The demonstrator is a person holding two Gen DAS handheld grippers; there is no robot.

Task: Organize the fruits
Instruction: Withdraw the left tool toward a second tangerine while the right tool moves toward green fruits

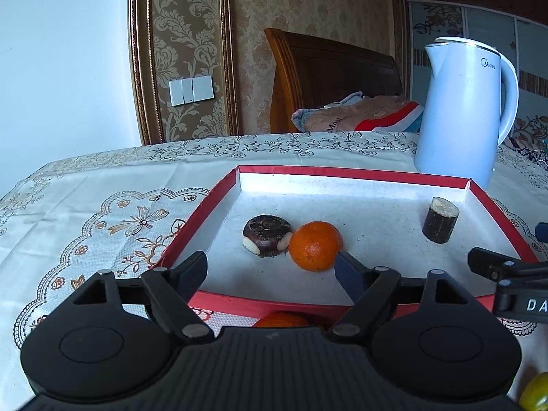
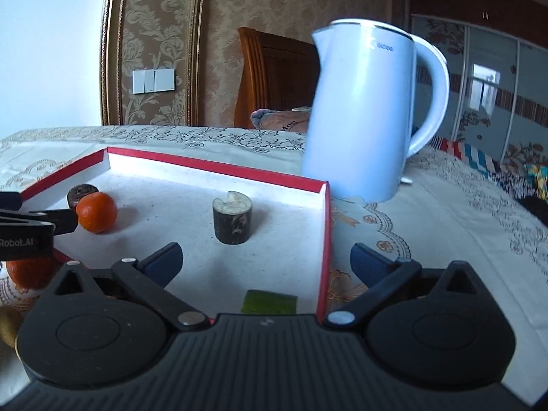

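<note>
Both tongs stand released and empty over the near edge of the red-rimmed tray (image 1: pixel 352 173). The left tongs (image 1: pixel 270 270) gape just before the orange (image 1: pixel 315 245), which rests inside the tray, touching a dark peeled fruit (image 1: pixel 267 234); the right tongs (image 2: pixel 267 262) gape before the dark cut cylinder (image 2: pixel 233 221) nearer the tray's right wall. Judged next step: withdraw without nudging the placed fruit, then fetch what lies outside the tray. The right view alone shows a green piece (image 2: pixel 269 302) at the tray's near edge; a second orange (image 2: pixel 29 272) lies outside on the counter (image 1: pixel 102 185). The kettle (image 1: pixel 462 109) stands beyond the tray.
</note>
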